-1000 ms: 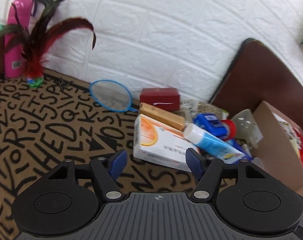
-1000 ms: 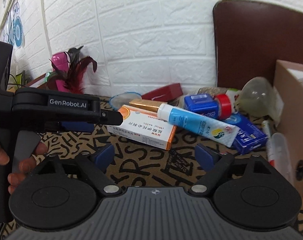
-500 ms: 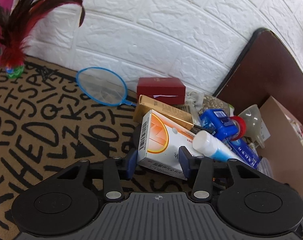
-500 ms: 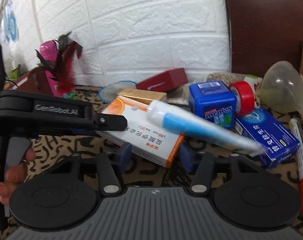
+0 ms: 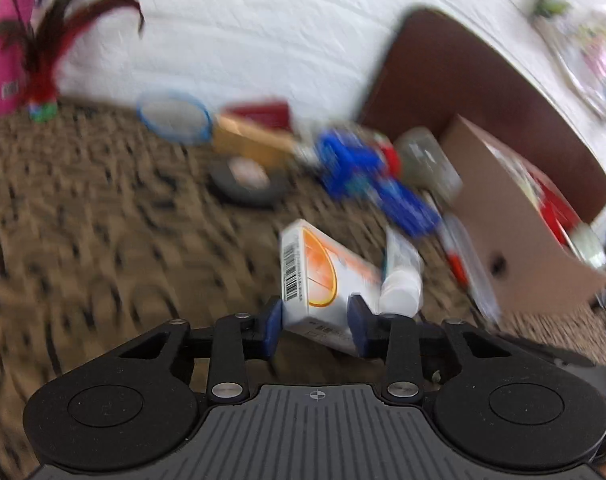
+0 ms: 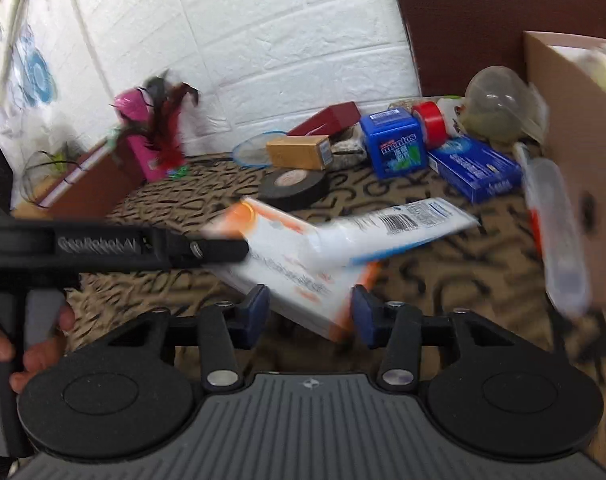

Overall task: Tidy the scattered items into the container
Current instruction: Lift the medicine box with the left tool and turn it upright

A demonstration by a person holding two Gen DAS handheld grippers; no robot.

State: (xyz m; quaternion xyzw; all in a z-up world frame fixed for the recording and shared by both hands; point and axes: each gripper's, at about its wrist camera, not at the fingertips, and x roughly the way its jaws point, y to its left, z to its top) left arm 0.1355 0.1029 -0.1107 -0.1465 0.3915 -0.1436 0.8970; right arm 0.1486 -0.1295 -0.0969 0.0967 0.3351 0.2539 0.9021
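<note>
Left gripper pads clamped on white-orange medicine box, box tilted, lifted off mat, tube lying across it, right gripper jaws part-open astride box corner, grip unclear, cardboard box w/ open top to right, mat bare to left.

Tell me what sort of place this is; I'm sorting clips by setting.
Probably a home room or staged household corner: a white brick-pattern wall, a letter-print tablecloth, and household clutter such as a Mentos tub and tape roll beside a cardboard box.
</note>
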